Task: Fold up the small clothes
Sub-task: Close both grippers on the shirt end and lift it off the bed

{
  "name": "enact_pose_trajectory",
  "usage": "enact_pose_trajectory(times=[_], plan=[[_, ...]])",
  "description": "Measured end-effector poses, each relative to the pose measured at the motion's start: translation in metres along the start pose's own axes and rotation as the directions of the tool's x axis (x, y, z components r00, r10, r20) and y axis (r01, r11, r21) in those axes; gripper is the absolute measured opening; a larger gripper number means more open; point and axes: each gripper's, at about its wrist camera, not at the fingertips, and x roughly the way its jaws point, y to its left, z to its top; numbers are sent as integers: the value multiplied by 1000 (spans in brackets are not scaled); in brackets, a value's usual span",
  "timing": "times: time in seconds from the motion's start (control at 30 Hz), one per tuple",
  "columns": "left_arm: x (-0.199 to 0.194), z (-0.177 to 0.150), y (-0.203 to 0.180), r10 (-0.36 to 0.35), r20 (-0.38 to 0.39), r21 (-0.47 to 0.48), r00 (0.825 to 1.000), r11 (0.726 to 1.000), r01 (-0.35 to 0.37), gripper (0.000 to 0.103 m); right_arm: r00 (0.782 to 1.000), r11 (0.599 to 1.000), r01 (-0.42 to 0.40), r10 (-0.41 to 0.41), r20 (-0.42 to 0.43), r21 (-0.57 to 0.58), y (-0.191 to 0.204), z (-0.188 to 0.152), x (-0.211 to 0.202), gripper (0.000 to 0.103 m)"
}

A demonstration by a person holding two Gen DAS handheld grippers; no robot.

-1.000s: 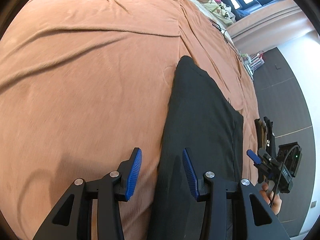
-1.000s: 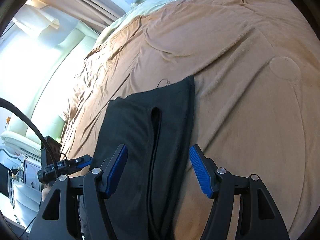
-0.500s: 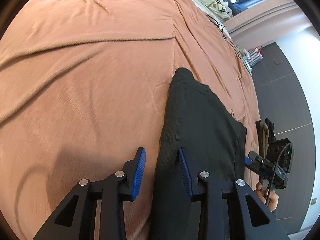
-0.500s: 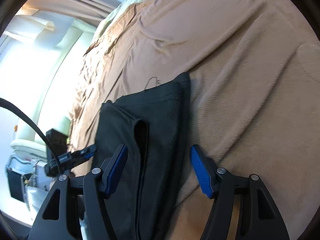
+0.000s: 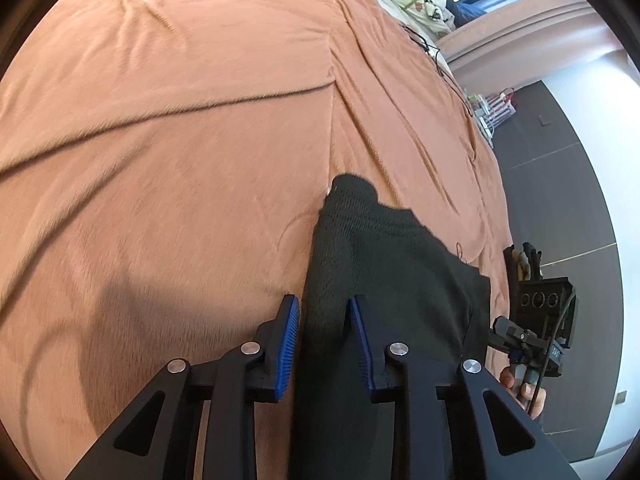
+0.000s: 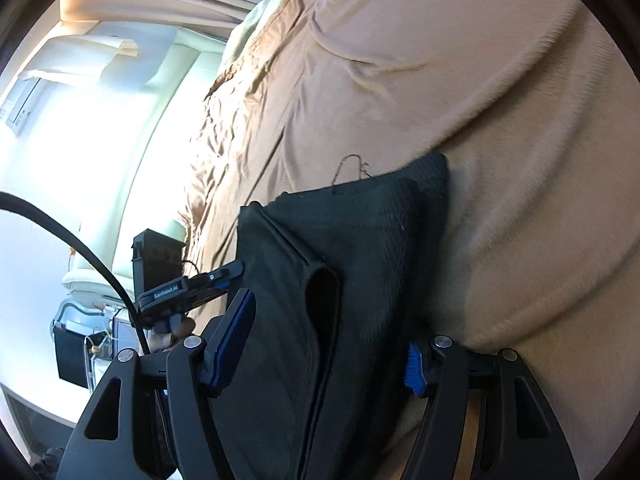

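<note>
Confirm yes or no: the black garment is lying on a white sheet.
No: the black garment lies on an orange-brown blanket that covers the bed.

A rumpled orange blanket (image 5: 180, 160) covers the bed, a black garment (image 5: 384, 272) on it
</note>
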Motion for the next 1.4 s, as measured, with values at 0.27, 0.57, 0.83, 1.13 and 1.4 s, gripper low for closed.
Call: enact_pose_trajectory(times=[0.27,0.57,0.83,1.13,1.4], plan=[[12,19,-7,1,0,36,1000,999,-1,22,998,993,55,-58,-24,-101,14,5,19,63],[21,29,-16,36,-10,79,999,996,-35,12,984,971,168,-175,-26,-168,29,4,27,23],[2,26,-31,44,35,131,998,990,-48,5,972,946,233,-234,22,-226,56,-3,26,7],[-51,10,-55,0,127,164,992,986,-21,4,967,923,250,-227,111,-291,99,-23,12,6],[-105,-15,-80,-32,219,189,975,982,-10,4,959,889,268,-208,193,-372,119,-42,5,6]])
